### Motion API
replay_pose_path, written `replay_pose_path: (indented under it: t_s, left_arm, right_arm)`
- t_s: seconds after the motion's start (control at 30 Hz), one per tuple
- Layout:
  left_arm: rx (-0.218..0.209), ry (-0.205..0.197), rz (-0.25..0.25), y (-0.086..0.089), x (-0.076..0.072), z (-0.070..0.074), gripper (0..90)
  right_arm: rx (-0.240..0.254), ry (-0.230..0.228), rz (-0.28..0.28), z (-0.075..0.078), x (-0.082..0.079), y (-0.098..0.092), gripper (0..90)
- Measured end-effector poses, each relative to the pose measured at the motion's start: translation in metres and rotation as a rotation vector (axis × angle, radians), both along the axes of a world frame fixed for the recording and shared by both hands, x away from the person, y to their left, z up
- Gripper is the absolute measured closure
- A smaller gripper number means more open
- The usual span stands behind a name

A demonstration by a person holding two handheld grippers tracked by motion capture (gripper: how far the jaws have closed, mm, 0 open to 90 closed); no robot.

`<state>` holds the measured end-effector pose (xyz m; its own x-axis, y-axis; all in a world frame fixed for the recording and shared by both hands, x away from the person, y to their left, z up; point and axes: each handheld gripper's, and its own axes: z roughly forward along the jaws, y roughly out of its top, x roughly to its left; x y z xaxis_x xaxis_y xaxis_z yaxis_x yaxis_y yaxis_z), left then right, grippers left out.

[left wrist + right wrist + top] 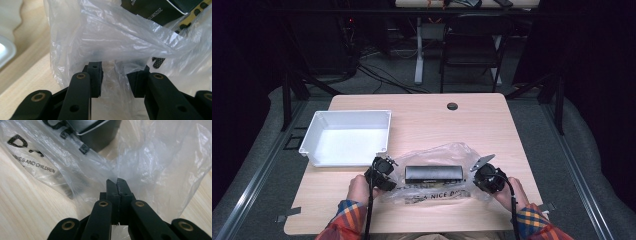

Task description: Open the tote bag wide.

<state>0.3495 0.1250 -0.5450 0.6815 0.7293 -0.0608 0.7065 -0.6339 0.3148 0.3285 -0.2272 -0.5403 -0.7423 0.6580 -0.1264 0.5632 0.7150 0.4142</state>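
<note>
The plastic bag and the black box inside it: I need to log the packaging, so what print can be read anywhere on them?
"NICE D", partly cut off, on the plastic bag in the high view.
"BIES AND CHILDREN", start cut off, on the bag in the right gripper view, under a large "D".
A row of digits on the black box, upside down in the left gripper view: too blurred to read surely.
Small pale print on the box front in the high view: too small to read.

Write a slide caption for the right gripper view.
Right gripper pinches clear plastic bag beside a black box.
</note>
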Motion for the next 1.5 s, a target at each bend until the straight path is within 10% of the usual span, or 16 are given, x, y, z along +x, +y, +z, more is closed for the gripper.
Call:
replay_pose_path:
  t_s: [0.67,1.17,1.5]
  left_arm:
    - [0.067,0.017,0.053,0.013,-0.001,0.001,69.7]
    - [-0.122,-0.072,-0.041,0.02,-0.011,0.047,32.2]
    - [-0.023,-0.05,-0.038,0.013,-0.007,0.026,29.7]
  right_arm:
    - [-0.035,-0.072,-0.015,-0.013,0.021,0.019,90.0]
    - [0.052,-0.082,-0.009,-0.002,0.021,0.008,89.8]
    - [0.045,-0.07,-0.013,-0.005,0.022,0.004,89.2]
